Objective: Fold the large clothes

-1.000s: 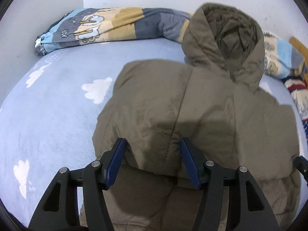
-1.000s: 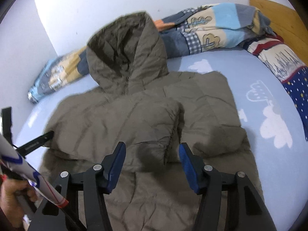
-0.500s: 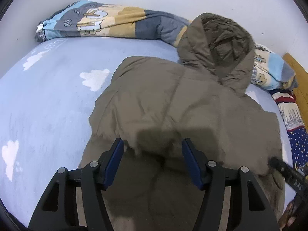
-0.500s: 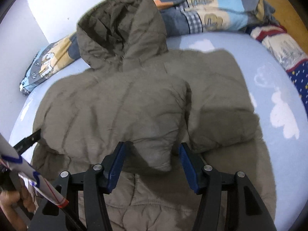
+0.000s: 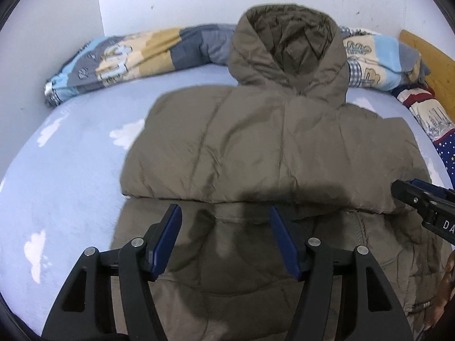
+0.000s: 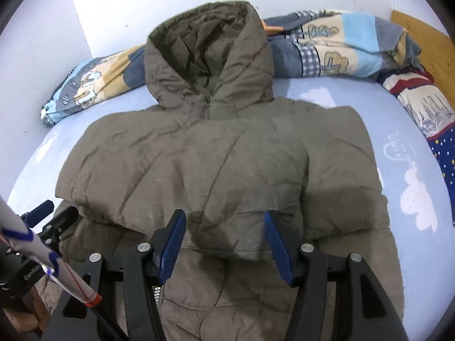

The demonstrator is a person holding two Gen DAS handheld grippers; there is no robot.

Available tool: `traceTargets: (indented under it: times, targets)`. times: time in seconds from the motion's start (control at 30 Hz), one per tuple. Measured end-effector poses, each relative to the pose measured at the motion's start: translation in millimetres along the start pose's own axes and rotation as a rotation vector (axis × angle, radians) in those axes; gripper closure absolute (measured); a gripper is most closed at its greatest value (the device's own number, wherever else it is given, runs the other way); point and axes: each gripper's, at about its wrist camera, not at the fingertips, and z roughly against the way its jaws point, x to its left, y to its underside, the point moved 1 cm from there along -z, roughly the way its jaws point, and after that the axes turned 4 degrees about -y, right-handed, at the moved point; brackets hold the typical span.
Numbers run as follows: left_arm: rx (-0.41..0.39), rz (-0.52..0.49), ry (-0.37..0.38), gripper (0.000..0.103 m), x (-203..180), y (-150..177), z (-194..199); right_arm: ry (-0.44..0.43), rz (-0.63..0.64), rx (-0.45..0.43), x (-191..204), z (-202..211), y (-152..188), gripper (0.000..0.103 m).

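Note:
An olive-brown hooded puffer jacket [image 5: 256,147] lies flat on a light blue bed, hood [image 5: 287,45] toward the wall, both sleeves folded across its chest. It also shows in the right wrist view [image 6: 199,164]. My left gripper [image 5: 226,216] is open and empty, hovering over the jacket's lower half just below the folded sleeve edge. My right gripper [image 6: 224,221] is open and empty, over the lower edge of the folded sleeves. The right gripper's tip shows at the right edge of the left wrist view [image 5: 421,196].
The light blue sheet with white clouds [image 5: 65,170] surrounds the jacket. A rolled patchwork blanket [image 5: 136,56] lies along the white wall. A star-patterned quilt [image 6: 426,113] and a wooden headboard [image 6: 426,39] are at the right.
Both grippers have pulled back toward the jacket's hem and pitched up, so more of the wall and hood shows. Both stay open. The jacket has not moved.

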Motion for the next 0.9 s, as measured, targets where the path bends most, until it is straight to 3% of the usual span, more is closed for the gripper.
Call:
traceTargets:
  times: [0.13,0.3,0.7,0.9]
  targets:
    - [0.056,-0.029,-0.008,0.040,-9,3,-15,0.019,0.019,0.015,1,-9,3,0.041]
    - [0.060,-0.045,-0.015,0.040,-12,4,-18,0.027,0.028,0.022,0,-14,6,0.041]
    - [-0.066,-0.046,-0.014,0.040,-7,-10,13,0.008,-0.012,-0.046,-7,12,1,0.040]
    - [-0.086,-0.047,-0.012,0.040,-6,-13,14,0.027,-0.027,-0.003,-14,-2,5,0.040]
